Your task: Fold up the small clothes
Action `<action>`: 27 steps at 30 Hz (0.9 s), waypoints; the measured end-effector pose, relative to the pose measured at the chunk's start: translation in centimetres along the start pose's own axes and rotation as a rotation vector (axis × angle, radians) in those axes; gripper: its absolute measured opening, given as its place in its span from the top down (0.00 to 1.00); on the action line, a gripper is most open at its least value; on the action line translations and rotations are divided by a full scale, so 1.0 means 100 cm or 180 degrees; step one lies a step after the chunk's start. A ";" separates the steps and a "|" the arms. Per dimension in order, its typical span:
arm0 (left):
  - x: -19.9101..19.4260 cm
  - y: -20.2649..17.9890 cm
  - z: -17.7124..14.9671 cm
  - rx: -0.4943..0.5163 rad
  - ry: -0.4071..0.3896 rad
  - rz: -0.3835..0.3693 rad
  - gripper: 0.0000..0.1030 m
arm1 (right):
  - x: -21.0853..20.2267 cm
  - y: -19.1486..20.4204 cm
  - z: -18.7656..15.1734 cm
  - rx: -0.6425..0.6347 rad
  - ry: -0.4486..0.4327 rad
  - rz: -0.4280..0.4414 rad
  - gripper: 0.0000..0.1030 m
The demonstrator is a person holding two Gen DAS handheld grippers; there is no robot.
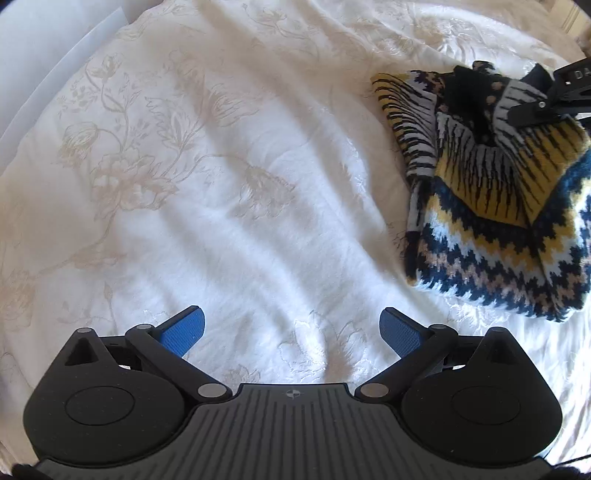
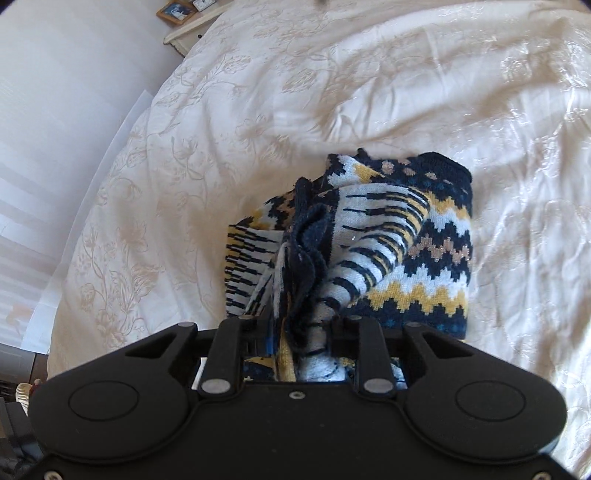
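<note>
Item one: your left gripper (image 1: 291, 332). Its jaws stand wide apart, blue pads (image 1: 184, 332) bare, nothing between them, over the open bedspread (image 1: 221, 184). It points steeply down at the cloth.

Item two: your right gripper (image 2: 295, 328). Its jaws are drawn in and clamped on a bunched fold of the knitted sweater (image 2: 388, 240); the fabric fills the gap between the fingers and runs back under the gripper body. In the left wrist view the same gripper (image 1: 532, 107) enters from the upper right edge, its black fingers pinching the garment near the dark neck opening.

Item three: the sweater (image 1: 491, 221), navy, white, mustard and tan in zigzag and stripe bands. It lies partly folded and rumpled on the bed, well to the right of your left gripper, one portion pulled up into the right gripper.

Item four: the bedspread, cream with a pale floral pattern, creased throughout.

Item five: a framed picture (image 2: 176, 11) on a ledge beyond the bed's far corner, right wrist view.
</note>
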State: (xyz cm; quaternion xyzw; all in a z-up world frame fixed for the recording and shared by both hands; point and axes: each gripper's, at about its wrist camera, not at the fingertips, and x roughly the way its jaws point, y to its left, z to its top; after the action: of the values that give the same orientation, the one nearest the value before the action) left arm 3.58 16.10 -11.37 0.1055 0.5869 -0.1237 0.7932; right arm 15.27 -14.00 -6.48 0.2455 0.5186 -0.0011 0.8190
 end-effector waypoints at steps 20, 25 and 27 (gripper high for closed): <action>-0.034 -0.056 0.055 0.0452 -0.0533 -0.0349 0.00 | -0.021 -0.009 -0.011 -0.0228 -0.0424 -0.0070 0.28; -0.037 -0.093 0.086 0.0636 -0.0762 -0.0400 0.00 | -0.021 -0.045 -0.026 -0.0037 -0.0410 -0.0535 0.24; -0.027 -0.109 0.097 0.0695 -0.0799 -0.0388 0.00 | -0.020 -0.053 -0.033 0.0002 -0.0371 -0.0637 0.19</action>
State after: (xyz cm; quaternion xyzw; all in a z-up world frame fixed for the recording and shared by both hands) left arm 8.07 2.92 -6.28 0.1391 0.4716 -0.2468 0.8351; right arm 10.17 -17.78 -8.06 0.1924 0.4920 -0.0973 0.8435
